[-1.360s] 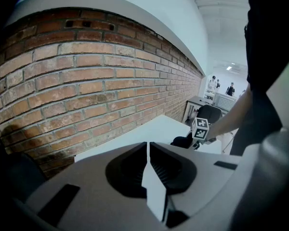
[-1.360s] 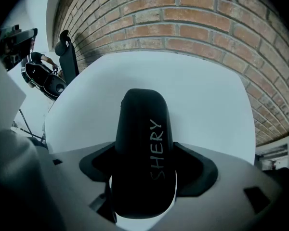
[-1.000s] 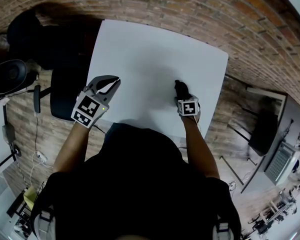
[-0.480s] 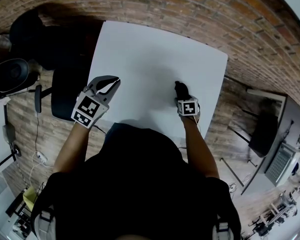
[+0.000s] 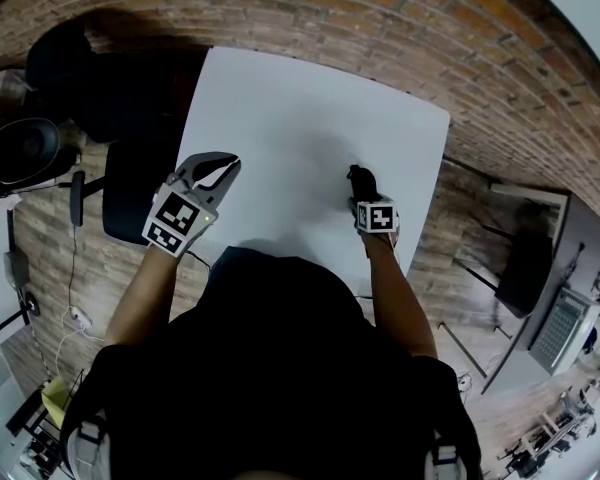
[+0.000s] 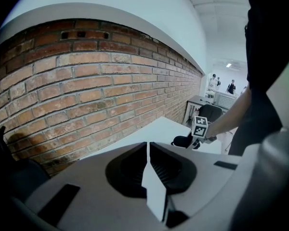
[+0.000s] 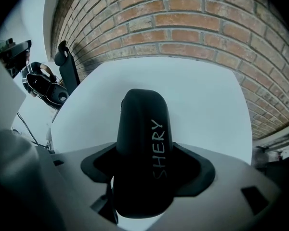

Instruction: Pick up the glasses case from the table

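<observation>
One white bench (image 5: 310, 108) takes up the middle of the head view. A brick wall (image 5: 400, 8) runs along its far edge and a dark chair (image 5: 130, 193) stands off its left side. The left gripper (image 6: 148, 150) hangs over the bench's left edge, jaws pressed together on nothing, well apart from the work. The right gripper (image 5: 363, 190) is near the bench's front right and grips the black glasses case (image 7: 140, 138). The case sits between its jaws with its long axis running along the gripper's own line, away from the person and toward the wall, its rounded far end jutting past the jaws. The move to come looks like a plain upward lift by the right hand. Nothing stands beside or beyond the case to catch it. Whether its underside touches the bench cannot be told.
</observation>
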{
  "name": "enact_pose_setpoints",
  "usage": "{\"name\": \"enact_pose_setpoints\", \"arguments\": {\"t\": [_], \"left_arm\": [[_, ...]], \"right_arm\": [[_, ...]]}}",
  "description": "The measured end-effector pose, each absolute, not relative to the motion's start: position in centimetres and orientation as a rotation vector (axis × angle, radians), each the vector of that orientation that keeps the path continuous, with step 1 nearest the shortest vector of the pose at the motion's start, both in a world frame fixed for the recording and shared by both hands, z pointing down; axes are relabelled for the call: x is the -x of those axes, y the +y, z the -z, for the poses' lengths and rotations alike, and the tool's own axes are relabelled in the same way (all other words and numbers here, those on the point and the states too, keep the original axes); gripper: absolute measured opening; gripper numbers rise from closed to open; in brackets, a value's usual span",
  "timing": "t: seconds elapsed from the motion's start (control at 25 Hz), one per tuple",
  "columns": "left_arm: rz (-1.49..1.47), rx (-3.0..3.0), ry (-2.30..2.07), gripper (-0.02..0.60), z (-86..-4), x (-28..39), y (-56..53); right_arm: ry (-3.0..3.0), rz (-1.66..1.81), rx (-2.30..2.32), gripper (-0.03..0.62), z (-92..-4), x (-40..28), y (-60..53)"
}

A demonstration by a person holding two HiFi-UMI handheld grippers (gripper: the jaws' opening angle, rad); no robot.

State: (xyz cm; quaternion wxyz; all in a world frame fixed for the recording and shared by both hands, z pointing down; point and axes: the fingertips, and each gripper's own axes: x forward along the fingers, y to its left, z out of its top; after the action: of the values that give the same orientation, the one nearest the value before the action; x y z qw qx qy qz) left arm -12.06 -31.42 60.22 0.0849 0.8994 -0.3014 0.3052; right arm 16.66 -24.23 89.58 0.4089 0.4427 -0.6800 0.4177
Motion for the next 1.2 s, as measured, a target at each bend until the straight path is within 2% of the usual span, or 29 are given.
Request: {"name": "enact_pose_setpoints", "arguments": {"t": [1.2], "left_arm": [[-0.875,-2.75,-0.984,0.025,-55.4,9.8,-24.3]], "right_arm": [[-1.913,-1.0,-1.13,0.33,-81.0,-17.1,-20.9]]}}
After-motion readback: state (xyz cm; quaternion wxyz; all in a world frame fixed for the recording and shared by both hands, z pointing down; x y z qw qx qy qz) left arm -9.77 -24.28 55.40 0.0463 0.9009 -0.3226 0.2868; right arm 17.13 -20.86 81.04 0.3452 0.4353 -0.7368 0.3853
